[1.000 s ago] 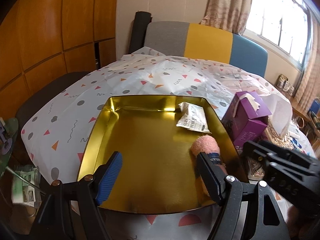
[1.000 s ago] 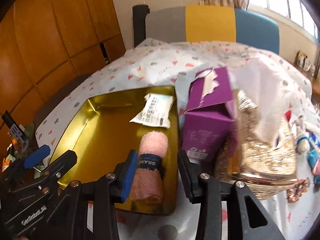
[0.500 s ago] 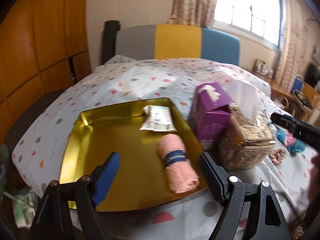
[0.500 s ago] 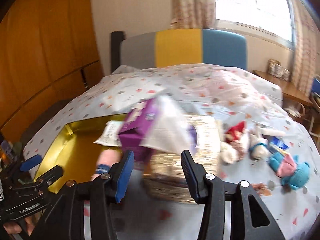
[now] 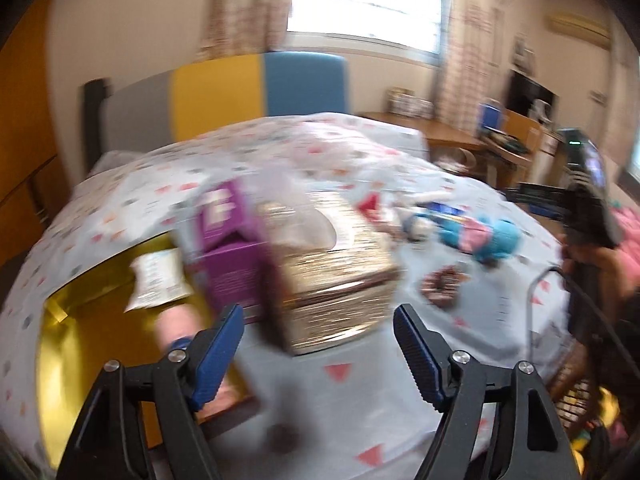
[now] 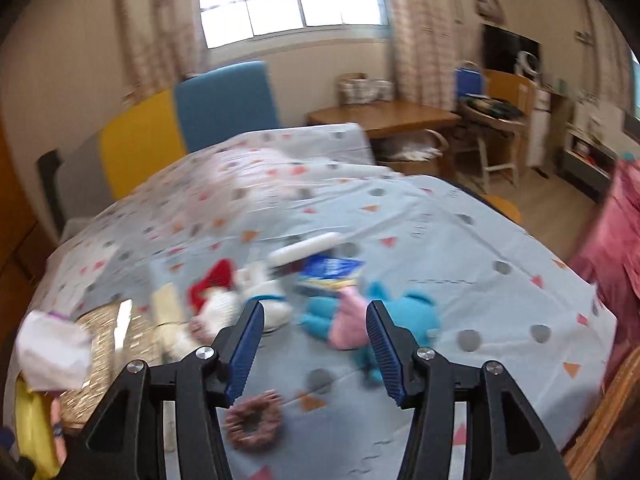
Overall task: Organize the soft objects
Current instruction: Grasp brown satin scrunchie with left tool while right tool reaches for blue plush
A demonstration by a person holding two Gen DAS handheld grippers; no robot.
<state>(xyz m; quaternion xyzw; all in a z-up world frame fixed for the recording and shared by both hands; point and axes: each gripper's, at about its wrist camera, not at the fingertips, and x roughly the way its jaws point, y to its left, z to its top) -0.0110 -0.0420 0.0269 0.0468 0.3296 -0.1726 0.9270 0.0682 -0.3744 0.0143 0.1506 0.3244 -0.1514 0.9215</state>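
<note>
Patterned tablecloth under plush toys, sunlit window behind

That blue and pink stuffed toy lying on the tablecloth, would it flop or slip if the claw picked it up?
The blue and pink stuffed toy looks plush, so it would probably squash and droop rather than stay stiff. Its fuzzy fabric likely grips instead of slipping. It lies flat and sprawled, so rolling seems unlikely.

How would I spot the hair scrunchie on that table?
Start at the patterned tablecloth, then find the blue and pink plush toy. The scrunchie lies alone in front of it: a brownish-purple fabric ring with a hole in the middle, unlike the stuffed toys.
</note>
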